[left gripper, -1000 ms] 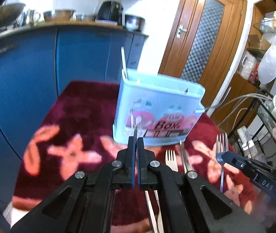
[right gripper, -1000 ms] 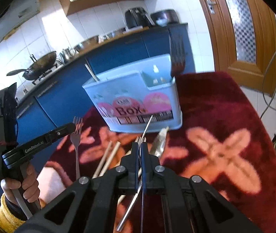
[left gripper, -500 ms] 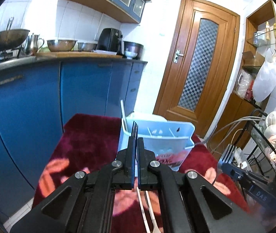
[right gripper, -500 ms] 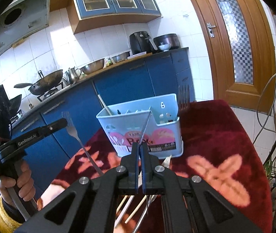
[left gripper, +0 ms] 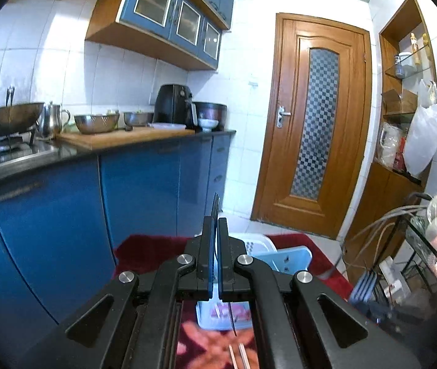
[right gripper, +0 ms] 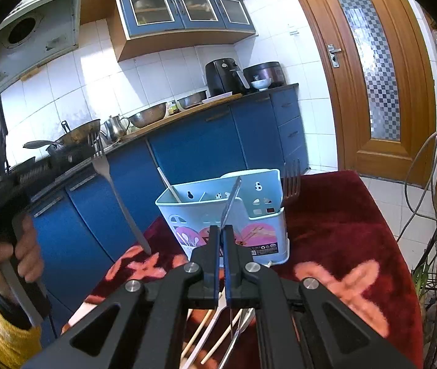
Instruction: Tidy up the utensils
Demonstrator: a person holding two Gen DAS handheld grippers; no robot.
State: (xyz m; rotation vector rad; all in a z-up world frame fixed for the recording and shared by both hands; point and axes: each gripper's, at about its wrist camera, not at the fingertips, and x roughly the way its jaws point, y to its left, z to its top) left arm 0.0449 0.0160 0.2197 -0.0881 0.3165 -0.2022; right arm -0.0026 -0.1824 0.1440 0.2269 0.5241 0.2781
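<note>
From the left wrist, the left gripper (left gripper: 215, 246) has its jaws clenched on a fork (left gripper: 216, 207), tines up, above the pale blue utensil box (left gripper: 292, 256) on the red rug (left gripper: 144, 249).

From the right wrist, the right gripper (right gripper: 222, 247) grips a second fork (right gripper: 230, 203) just before the box (right gripper: 218, 215); loose chopsticks (right gripper: 201, 329) lie nearer than it.

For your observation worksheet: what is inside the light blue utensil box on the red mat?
In the utensil box, one pale stick-like handle leans in the left compartment, and dividers show. The compartment bottoms are hidden by the walls, so other contents cannot be seen. A fork rises behind the right end.
</note>
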